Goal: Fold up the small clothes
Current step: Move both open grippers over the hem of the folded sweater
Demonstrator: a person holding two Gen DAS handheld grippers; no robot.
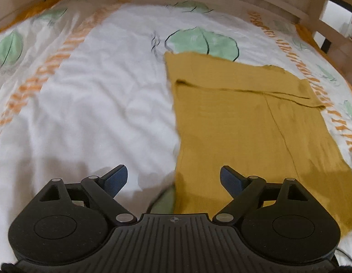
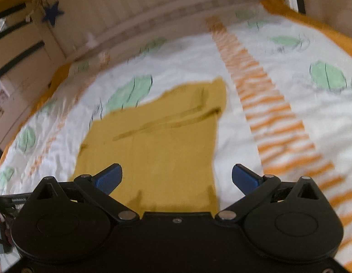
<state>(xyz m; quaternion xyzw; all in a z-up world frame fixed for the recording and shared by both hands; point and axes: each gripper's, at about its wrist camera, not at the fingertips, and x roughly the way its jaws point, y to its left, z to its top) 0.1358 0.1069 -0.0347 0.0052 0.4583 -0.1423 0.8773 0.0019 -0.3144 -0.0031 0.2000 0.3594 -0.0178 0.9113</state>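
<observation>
Mustard garment [image 1: 244, 125] lies flat on the bed sheet [image 1: 96, 102], partly folded – a folded-over layer runs across its far part, with a seam line along the length. In the left wrist view it sits toward the bed's right side, its far edge over a green leaf print [image 1: 202, 42].

Left hand-held gripper [image 1: 173, 178] is spread wide, holding nothing; blue pads [image 1: 115, 178] hang above the garment's near left edge, one finger over white sheet, the other over the cloth.

Right hand-held gripper [image 2: 177, 177] is also spread, empty – above the garment's [image 2: 157, 145] near right edge. Orange striped band [image 2: 274, 118] on the sheet runs just right of the garment. Wooden bed rail [image 2: 153, 13] along the far edge. The right wrist view is motion-blurred.
</observation>
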